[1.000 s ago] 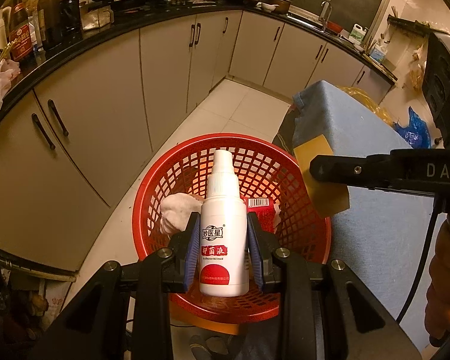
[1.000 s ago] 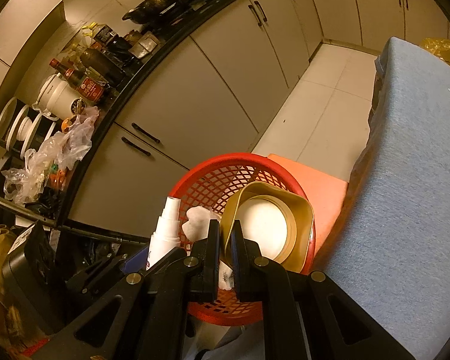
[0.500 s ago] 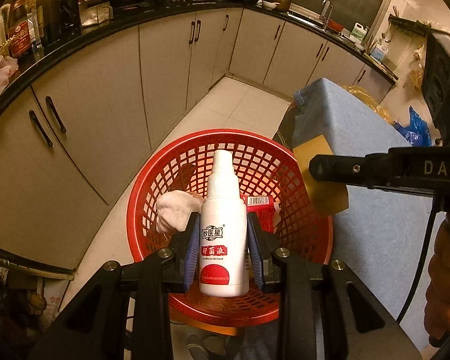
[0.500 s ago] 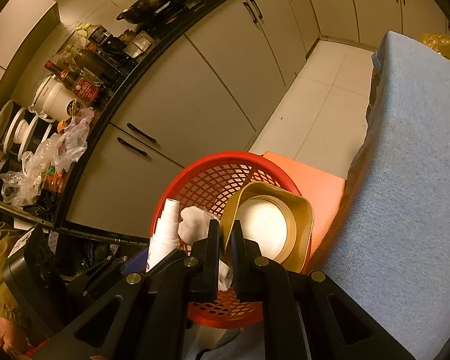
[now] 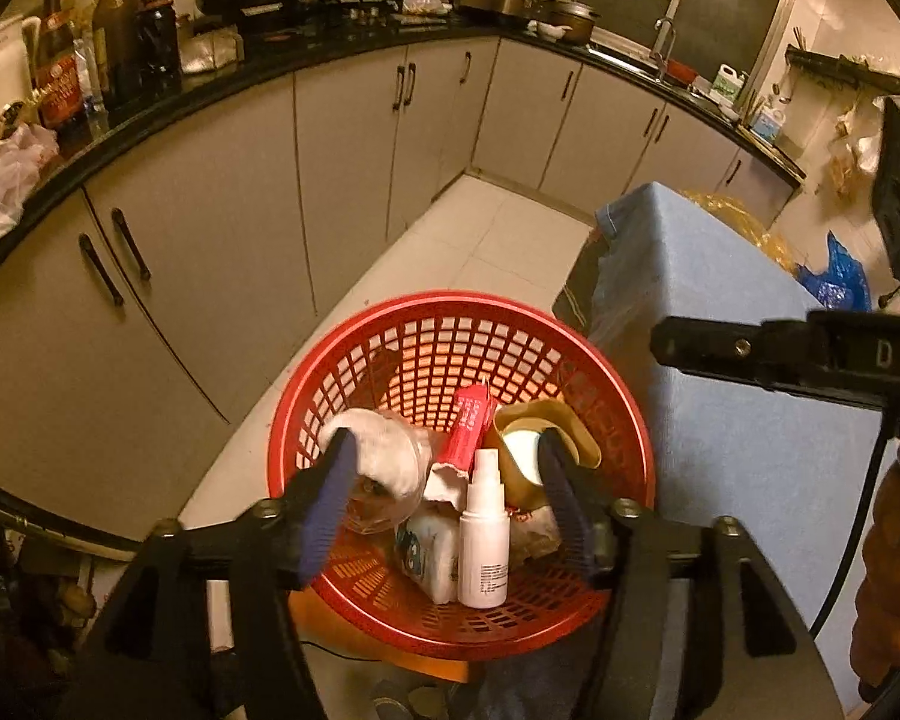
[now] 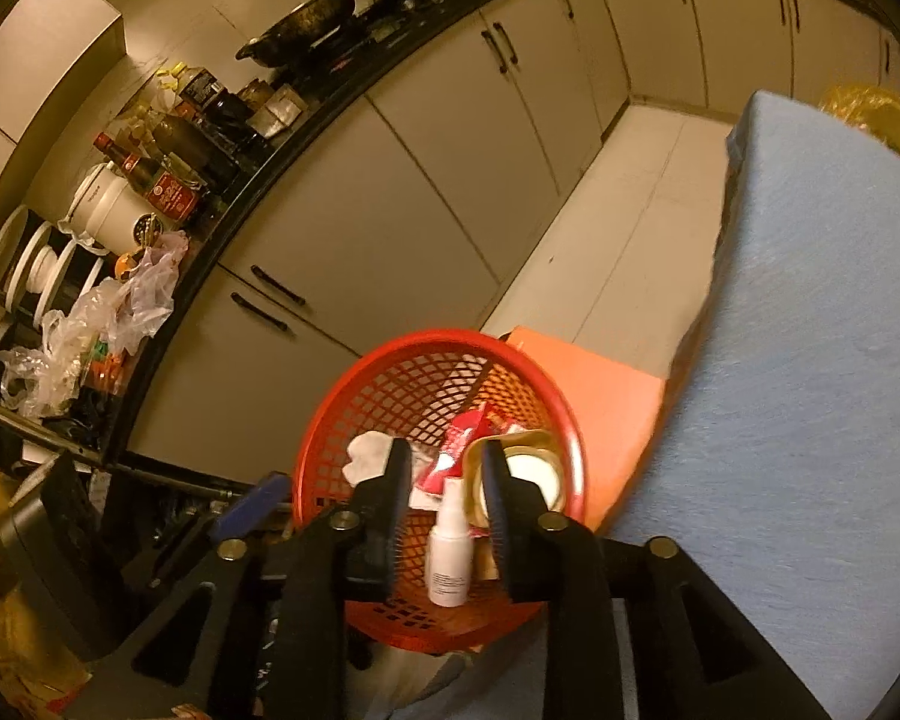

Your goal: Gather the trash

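A red mesh basket [image 5: 618, 420] [image 6: 342, 420] stands on the floor below both grippers. In it lie a white spray bottle [image 5: 483, 546] [image 6: 450, 558], a tan square container [image 5: 546, 438] [image 6: 528, 462], a red carton [image 5: 468, 432], a white crumpled tissue [image 5: 384, 450] [image 6: 366, 456] and a clear plastic piece. My left gripper [image 5: 444, 474] hangs over the basket, its jaws opening, nothing between the pads. My right gripper [image 6: 447, 474] is also above the basket with its jaws opening; the tan container lies below and just behind its right finger, apart from the pads.
A table under blue cloth [image 5: 720, 360] [image 6: 810, 330] borders the basket on the right. An orange stool [image 6: 600, 384] sits beside it. White cabinets [image 5: 210, 276] under a black counter with pans and bottles run along the left and back. Tiled floor [image 5: 480, 240] lies beyond.
The left jaws spread and the spray bottle dropped into the basket. The right jaws parted and the tan container fell in beside it.
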`<act>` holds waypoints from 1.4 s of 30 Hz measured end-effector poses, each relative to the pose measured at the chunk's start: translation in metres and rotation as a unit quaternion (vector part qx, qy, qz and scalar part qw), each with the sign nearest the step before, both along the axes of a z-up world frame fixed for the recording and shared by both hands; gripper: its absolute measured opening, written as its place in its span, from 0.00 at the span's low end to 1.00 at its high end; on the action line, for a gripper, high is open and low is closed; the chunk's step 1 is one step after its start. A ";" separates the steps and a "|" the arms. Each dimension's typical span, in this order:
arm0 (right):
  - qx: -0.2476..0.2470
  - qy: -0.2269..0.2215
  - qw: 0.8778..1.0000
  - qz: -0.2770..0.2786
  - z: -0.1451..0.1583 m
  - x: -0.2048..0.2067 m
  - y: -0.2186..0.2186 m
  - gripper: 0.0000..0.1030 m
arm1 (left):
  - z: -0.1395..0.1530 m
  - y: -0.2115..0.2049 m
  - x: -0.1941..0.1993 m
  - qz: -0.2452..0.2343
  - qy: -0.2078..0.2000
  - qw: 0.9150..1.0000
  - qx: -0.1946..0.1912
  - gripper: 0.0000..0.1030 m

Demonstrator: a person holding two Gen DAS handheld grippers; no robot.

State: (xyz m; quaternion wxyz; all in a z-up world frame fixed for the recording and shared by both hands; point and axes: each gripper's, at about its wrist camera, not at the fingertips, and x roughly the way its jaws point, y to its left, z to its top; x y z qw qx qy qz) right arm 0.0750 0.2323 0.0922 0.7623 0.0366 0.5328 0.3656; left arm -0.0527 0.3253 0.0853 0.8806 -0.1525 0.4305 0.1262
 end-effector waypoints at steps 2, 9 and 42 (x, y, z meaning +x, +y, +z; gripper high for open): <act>-0.007 -0.015 1.000 -0.002 0.007 -0.005 -0.007 0.43 | 0.006 -0.003 -0.002 0.007 -0.005 1.000 0.009 0.70; -0.022 -0.063 0.998 0.000 0.029 -0.029 -0.033 0.62 | 0.022 -0.014 -0.013 0.043 -0.008 0.999 0.024 0.79; -0.025 -0.185 0.982 0.007 0.085 -0.168 -0.203 0.78 | 0.115 -0.141 -0.135 0.101 -0.023 0.979 0.178 0.92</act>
